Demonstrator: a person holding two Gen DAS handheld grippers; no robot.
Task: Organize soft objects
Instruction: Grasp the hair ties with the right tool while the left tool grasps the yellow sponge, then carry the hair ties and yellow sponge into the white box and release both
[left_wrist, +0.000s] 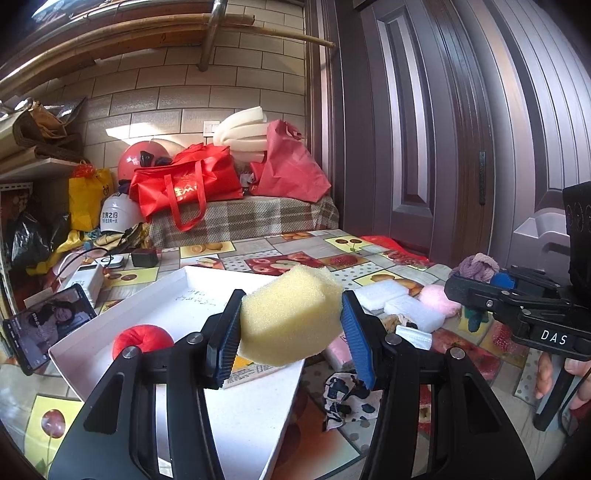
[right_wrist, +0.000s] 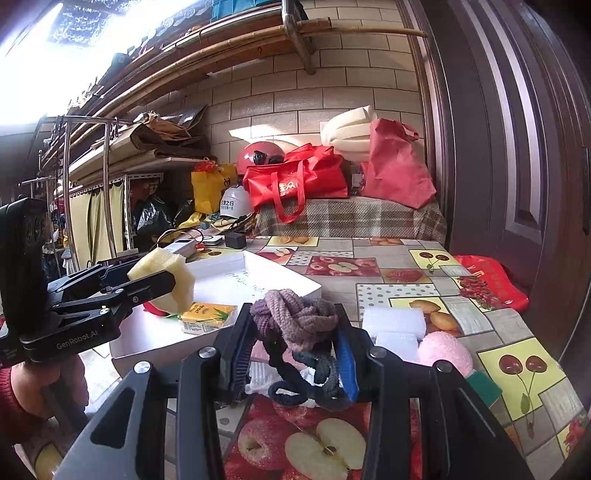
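Sponge (left_wrist: 290, 317) clamped in left gripper (left_wrist: 290, 325) over white tray (left_wrist: 110, 321); right gripper (right_wrist: 291, 350) grips knotted cord bundle (right_wrist: 295, 317). Tray holds red ball (left_wrist: 142, 339) (tissue pack too); pink puff (right_wrist: 445, 350), white pads (right_wrist: 393, 321) wait outside.

Between the ribbed blue rubber-like pads of the matt black plastic left gripper (left_wrist: 291, 325) sits a yellow sponge (left_wrist: 291, 317), open-pored and rough. Between the pads of the right gripper (right_wrist: 295, 354), of the same matt plastic with bright metal screws, hangs a knotted braided cloth cord (right_wrist: 295, 321), mauve above and dark below. Beneath both lies a glossy fruit-print tablecloth (right_wrist: 517, 369); beyond the left fingers, a smooth matt white tray (left_wrist: 155, 299).
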